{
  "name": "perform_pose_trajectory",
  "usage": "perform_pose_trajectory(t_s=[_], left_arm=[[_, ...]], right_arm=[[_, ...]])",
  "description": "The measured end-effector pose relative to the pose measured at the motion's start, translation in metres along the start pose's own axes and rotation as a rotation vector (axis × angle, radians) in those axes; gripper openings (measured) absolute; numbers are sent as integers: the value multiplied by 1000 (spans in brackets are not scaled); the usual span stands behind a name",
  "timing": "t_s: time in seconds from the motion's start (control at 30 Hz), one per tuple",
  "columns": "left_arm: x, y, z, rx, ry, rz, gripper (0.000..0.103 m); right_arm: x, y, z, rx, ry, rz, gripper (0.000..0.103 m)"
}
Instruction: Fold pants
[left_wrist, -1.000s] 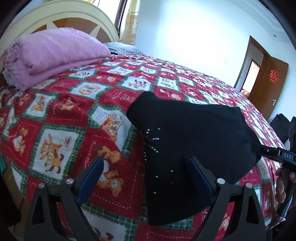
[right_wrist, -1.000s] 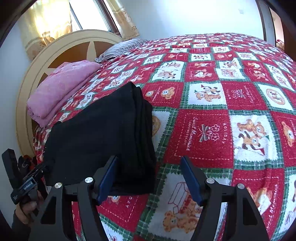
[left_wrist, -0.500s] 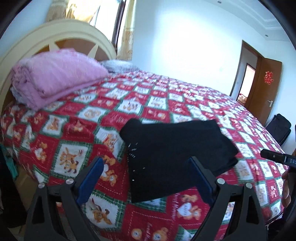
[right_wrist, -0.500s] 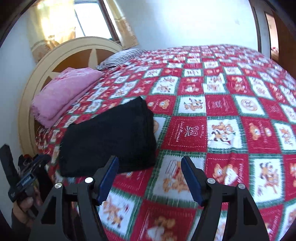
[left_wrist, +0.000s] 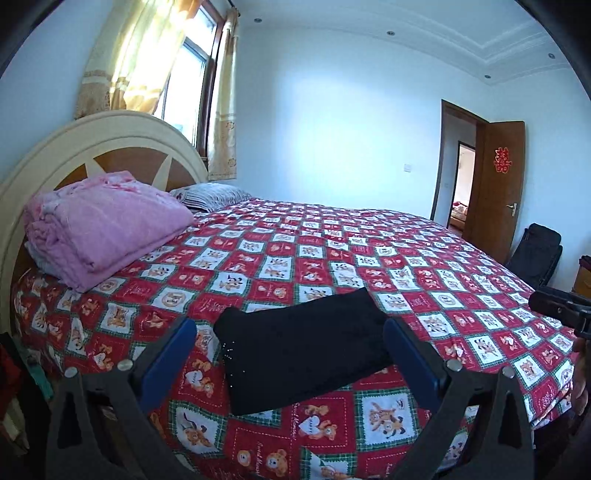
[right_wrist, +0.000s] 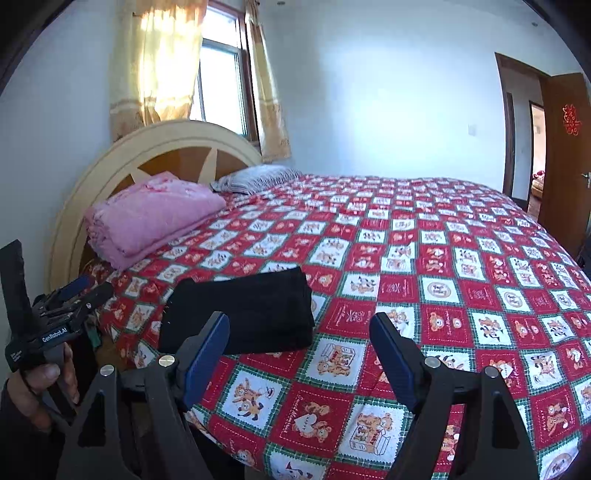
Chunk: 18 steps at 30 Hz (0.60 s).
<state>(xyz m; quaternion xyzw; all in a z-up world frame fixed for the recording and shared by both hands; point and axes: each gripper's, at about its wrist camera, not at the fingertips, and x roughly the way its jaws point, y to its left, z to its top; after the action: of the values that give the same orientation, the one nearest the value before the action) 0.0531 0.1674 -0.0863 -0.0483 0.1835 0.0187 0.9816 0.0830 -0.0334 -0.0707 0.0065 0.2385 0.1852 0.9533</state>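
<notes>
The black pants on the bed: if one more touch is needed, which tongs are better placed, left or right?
Probably the left. The folded black pants lie centred between the open left tongs, while they sit off to the left of the open right tongs. Both hang above the bedspread.

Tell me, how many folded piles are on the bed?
2: the black pants near the bed's front edge, and the pink blanket by the headboard. Nothing more shows.

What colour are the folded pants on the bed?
Black folded pants, with tiny pale studs along one edge; clearest in the left wrist view.
</notes>
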Motion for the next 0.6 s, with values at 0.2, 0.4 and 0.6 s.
perform_pose_trajectory(t_s=[0.2, 0.4, 0.6], left_arm=[[-6, -7, -2, 14, -6, 0, 103], [-7, -8, -2, 15, -7, 1, 103], [-8, -10, -3, 17, -9, 4, 103]], right_arm=[[-9, 2, 0, -16, -30, -12, 80], [-12, 8, 1, -23, -42, -5, 80], [-17, 13, -1, -35, -58, 1, 80]])
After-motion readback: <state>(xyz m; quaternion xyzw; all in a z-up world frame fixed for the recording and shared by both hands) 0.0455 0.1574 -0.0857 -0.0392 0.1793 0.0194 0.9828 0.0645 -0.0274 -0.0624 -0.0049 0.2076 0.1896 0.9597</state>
